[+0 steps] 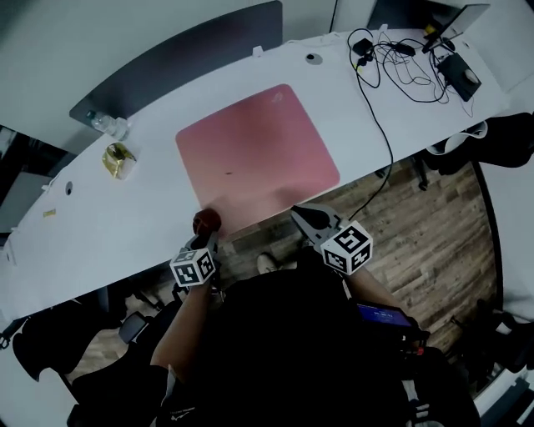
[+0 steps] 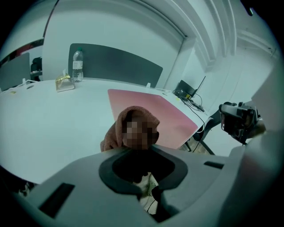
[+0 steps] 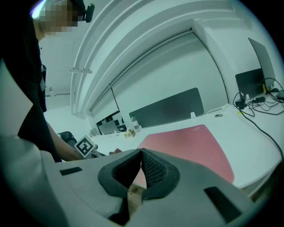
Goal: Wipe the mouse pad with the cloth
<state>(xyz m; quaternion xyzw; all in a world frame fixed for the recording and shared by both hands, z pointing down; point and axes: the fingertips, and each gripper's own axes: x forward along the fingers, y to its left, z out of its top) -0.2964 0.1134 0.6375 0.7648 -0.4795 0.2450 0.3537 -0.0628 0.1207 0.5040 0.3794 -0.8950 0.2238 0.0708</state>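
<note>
An office, by the look of it: a long white worktop (image 1: 392,133) with a grey divider screen (image 1: 183,50) along its far edge beyond the fingers (image 1: 310,218), tangled cables (image 1: 400,58) and what may be a laptop (image 1: 463,21) far to their right, and wood-look floor (image 1: 434,225) beneath them.

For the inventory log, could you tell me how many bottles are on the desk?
1: a clear bottle at the desk's far edge by the divider; others may be hidden.
</note>
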